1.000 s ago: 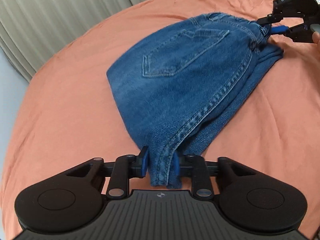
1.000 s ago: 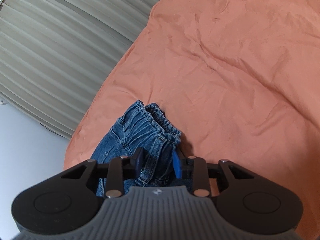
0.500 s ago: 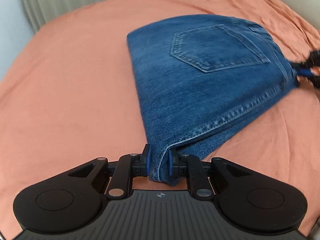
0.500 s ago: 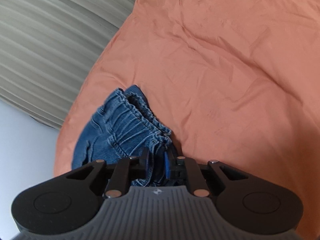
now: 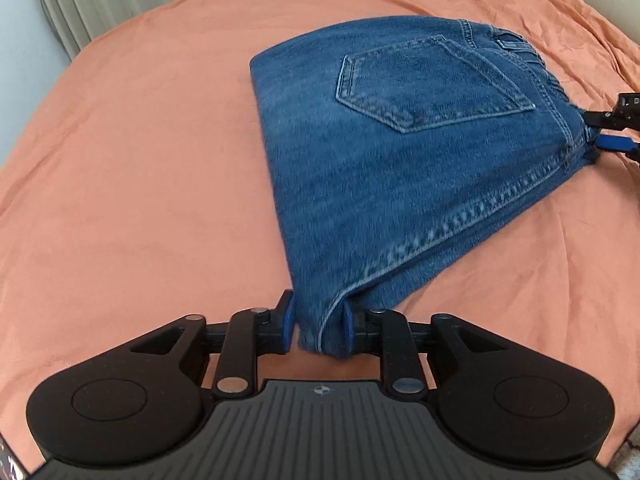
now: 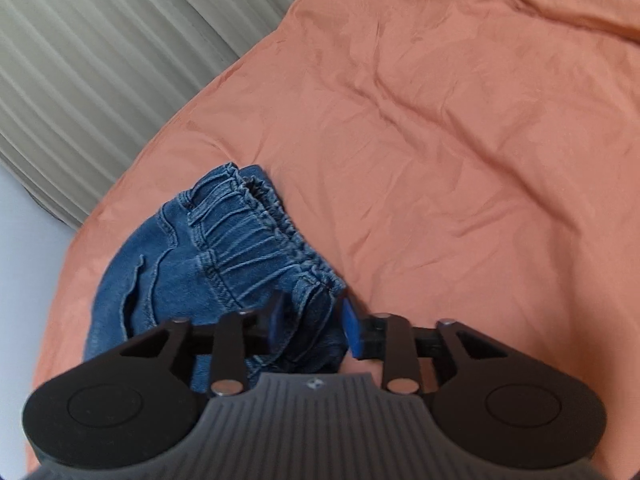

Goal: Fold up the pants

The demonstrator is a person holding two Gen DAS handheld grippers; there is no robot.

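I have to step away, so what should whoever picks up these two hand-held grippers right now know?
Left hand-held gripper: jaws opening, the jeans corner between them.
Right hand-held gripper: jaws opening, the gathered waistband end between them.
Jeans: a folded bundle lying flat on the orange sheet, back pocket up.
Done: fold laid down.
Left: probably let go, back both off, tidy edges.
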